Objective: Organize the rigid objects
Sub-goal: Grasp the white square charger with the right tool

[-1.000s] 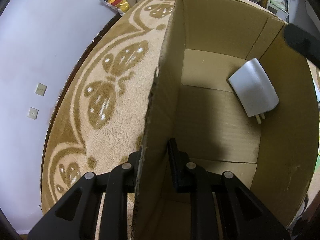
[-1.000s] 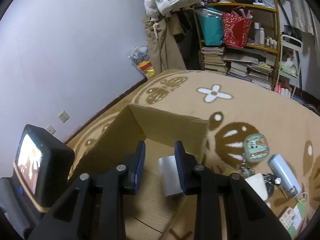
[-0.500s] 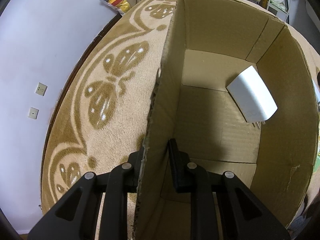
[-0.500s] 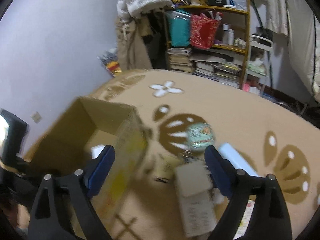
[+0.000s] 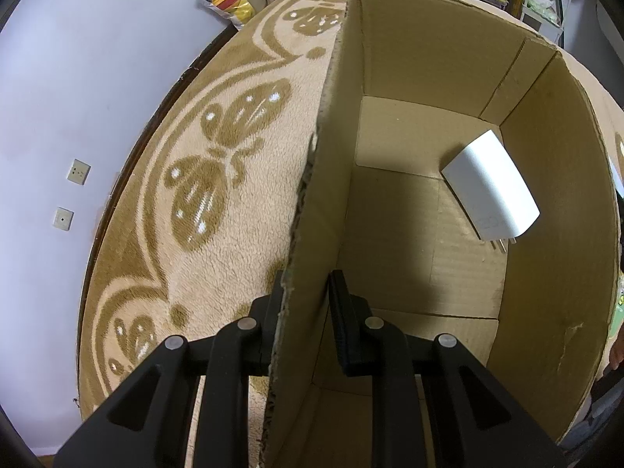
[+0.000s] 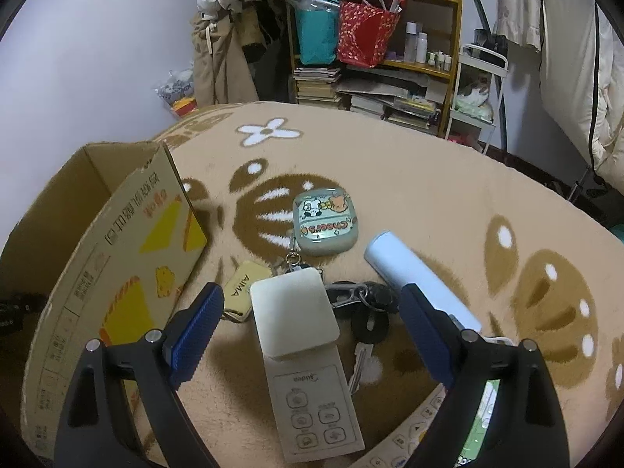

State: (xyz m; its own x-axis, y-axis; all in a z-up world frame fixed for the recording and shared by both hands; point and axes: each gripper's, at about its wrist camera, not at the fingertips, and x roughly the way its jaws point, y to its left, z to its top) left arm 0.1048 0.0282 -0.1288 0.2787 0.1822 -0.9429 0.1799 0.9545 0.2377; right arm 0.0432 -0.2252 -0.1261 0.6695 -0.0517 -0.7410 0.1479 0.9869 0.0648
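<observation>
My left gripper (image 5: pixel 308 284) is shut on the near wall of an open cardboard box (image 5: pixel 448 58), one finger outside and one inside. A white plug charger (image 5: pixel 491 191) lies on the box floor at the right. In the right wrist view the box (image 6: pixel 128 241) stands at the left. My right gripper (image 6: pixel 312 304) is open wide above a white remote control (image 6: pixel 308 351) on the blanket, its fingers apart on either side, touching nothing. Beyond it lie a green cartoon case (image 6: pixel 325 222), a bunch of keys (image 6: pixel 362 312) with a beige tag (image 6: pixel 243 288), and a pale blue cylinder (image 6: pixel 413 273).
A beige patterned blanket (image 6: pixel 429 179) covers the surface. A second remote (image 6: pixel 479 401) shows under the right finger. A cluttered shelf (image 6: pixel 374 39) and hanging clothes stand behind. A wall with sockets (image 5: pixel 78 171) is at the left.
The right gripper let go of the white charger in the box, opened wide and swung right and down over the items on the blanket. The left gripper kept its hold.
</observation>
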